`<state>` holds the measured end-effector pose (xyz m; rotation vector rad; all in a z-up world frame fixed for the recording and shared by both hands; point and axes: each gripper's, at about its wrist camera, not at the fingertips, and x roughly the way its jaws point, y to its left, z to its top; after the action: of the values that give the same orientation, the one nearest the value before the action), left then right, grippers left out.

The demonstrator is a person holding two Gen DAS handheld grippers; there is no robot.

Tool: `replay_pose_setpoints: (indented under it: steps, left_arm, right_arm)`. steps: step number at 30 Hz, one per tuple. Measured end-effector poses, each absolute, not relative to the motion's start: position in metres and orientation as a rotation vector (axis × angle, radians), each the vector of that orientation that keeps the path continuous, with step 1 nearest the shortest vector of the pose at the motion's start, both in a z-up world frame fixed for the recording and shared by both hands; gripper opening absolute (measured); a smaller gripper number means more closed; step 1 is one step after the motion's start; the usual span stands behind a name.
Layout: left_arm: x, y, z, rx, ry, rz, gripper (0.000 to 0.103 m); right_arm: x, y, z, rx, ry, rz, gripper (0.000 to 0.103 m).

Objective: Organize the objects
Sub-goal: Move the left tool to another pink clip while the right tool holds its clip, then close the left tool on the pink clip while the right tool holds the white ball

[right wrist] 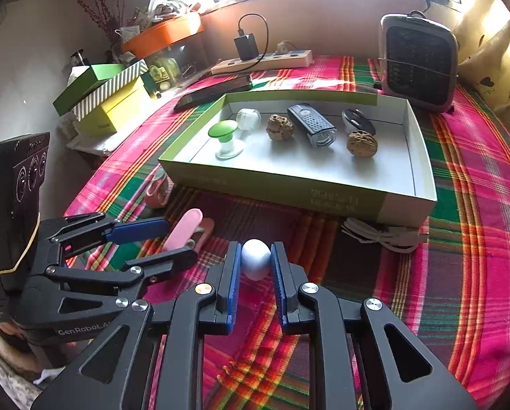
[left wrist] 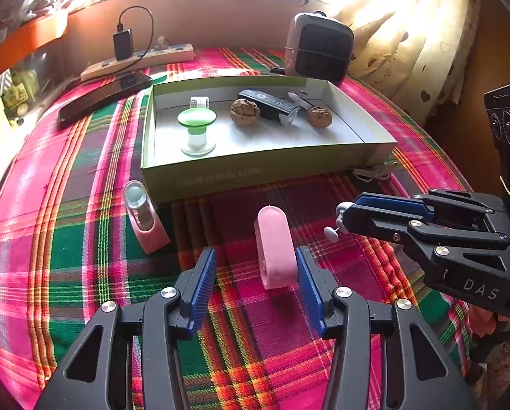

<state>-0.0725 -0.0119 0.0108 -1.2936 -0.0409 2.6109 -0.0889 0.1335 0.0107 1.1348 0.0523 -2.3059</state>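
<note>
The left gripper [left wrist: 256, 273], spread open, is straddling the pink clip [left wrist: 276, 247] at lower centre, its long axis pointing toward the box [left wrist: 255, 171]; the right gripper [right wrist: 256, 263] is clamping a white egg-shaped piece [right wrist: 255, 259].

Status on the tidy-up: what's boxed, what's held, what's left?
Boxed: green suction cup, two walnuts, remote in the box. In hand: right tongs grip a white egg-shaped piece; left tongs straddle the pink case, open. Left: pink holder, white cable.
</note>
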Motion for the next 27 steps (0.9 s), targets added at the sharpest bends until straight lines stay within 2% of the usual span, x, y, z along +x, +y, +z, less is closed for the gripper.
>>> replay_pose_setpoints:
  steps: [8,10,12,27]
  left_arm:
    - [-0.08,-0.011,0.009,-1.294,0.001,2.651,0.046]
    - [-0.081,-0.011,0.009,-1.296,0.003,2.655,0.046]
    - [-0.081,-0.011,0.009,-1.292,0.011,2.66,0.046]
    - [-0.084,-0.008,0.008,-1.286,0.035,2.684,0.046]
  right_arm:
    - [-0.089,0.131,0.007,1.14,0.067,-2.304,0.02]
    - [-0.09,0.13,0.005,1.15,0.059,-2.303,0.025]
    - [-0.092,0.129,0.002,1.164,0.059,-2.303,0.038]
    - [-0.087,0.127,0.0,1.153,0.069,-2.316,0.038]
